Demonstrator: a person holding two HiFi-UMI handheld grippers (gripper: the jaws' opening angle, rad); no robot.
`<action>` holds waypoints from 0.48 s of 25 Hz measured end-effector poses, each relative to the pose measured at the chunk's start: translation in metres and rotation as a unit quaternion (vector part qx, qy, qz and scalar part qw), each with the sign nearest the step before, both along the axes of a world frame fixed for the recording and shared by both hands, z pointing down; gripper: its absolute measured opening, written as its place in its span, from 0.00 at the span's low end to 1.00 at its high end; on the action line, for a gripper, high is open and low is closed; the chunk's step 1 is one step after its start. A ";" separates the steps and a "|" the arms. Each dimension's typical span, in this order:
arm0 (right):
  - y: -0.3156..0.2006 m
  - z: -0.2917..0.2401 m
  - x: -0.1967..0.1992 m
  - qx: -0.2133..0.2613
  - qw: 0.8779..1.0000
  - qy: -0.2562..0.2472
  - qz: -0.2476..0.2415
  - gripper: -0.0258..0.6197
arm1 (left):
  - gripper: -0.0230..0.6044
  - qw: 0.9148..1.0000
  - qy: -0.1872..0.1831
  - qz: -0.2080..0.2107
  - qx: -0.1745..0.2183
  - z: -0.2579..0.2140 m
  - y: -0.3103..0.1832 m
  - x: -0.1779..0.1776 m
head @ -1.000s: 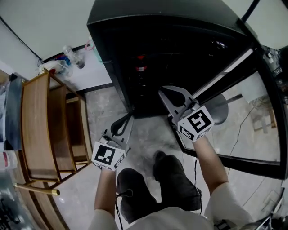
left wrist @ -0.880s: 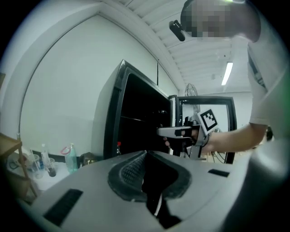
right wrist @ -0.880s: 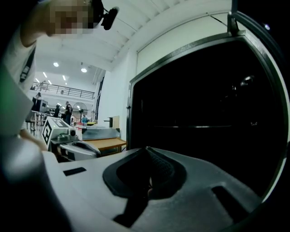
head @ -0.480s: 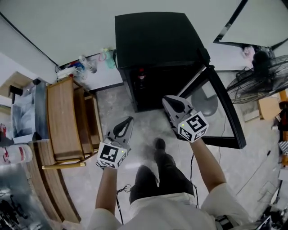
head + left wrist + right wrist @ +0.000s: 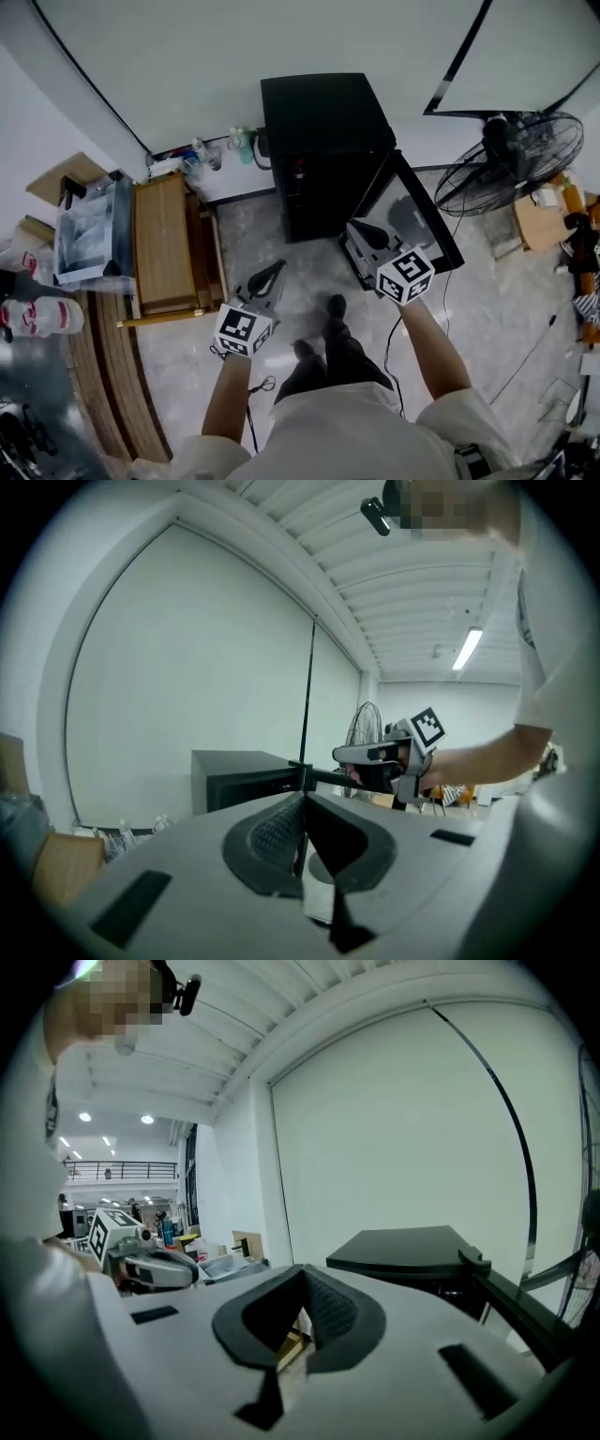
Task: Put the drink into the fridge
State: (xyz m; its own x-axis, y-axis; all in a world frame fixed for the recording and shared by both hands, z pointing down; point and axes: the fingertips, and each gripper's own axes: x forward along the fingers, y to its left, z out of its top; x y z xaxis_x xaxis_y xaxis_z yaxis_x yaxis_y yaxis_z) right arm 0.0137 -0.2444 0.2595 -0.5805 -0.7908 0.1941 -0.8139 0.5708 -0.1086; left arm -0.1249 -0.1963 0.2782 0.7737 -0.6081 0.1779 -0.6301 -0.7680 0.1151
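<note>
The black fridge point(image 5: 323, 141) stands against the wall with its glass door point(image 5: 412, 211) swung open to the right. Inside it a drink bottle with a red cap point(image 5: 300, 172) shows on a shelf. My left gripper point(image 5: 274, 267) is shut and empty, held high over the floor in front of the fridge. My right gripper point(image 5: 361, 226) is also shut and empty, over the open door. In the left gripper view the shut left gripper point(image 5: 302, 797) points toward the fridge point(image 5: 239, 772). In the right gripper view the right gripper point(image 5: 302, 1274) is shut, with the fridge point(image 5: 412, 1251) beyond.
A wooden bench point(image 5: 164, 239) stands left of the fridge, with several bottles point(image 5: 202, 155) by the wall behind it. A standing fan point(image 5: 506, 164) and a cardboard box point(image 5: 534, 216) are on the right. The person's legs and feet point(image 5: 328, 319) are below the grippers.
The view has pulled up and back: the fridge looks smaller and farther. Both grippers rose with it, away from the fridge opening, and stayed shut.
</note>
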 end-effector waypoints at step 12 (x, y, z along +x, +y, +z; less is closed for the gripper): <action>0.113 -0.057 0.038 -0.003 1.000 0.020 -0.018 0.04 | 0.05 0.999 0.030 -0.034 -0.001 -0.073 0.090 0.034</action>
State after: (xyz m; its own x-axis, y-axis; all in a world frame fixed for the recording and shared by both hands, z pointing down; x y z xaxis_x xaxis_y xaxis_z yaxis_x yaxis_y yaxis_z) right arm 0.0518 -0.1315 0.2022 -0.6000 -0.7682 0.2234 -0.7968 0.5990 -0.0800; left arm -0.0910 -0.1059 0.2056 0.7398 -0.6593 0.1343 -0.6728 -0.7234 0.1552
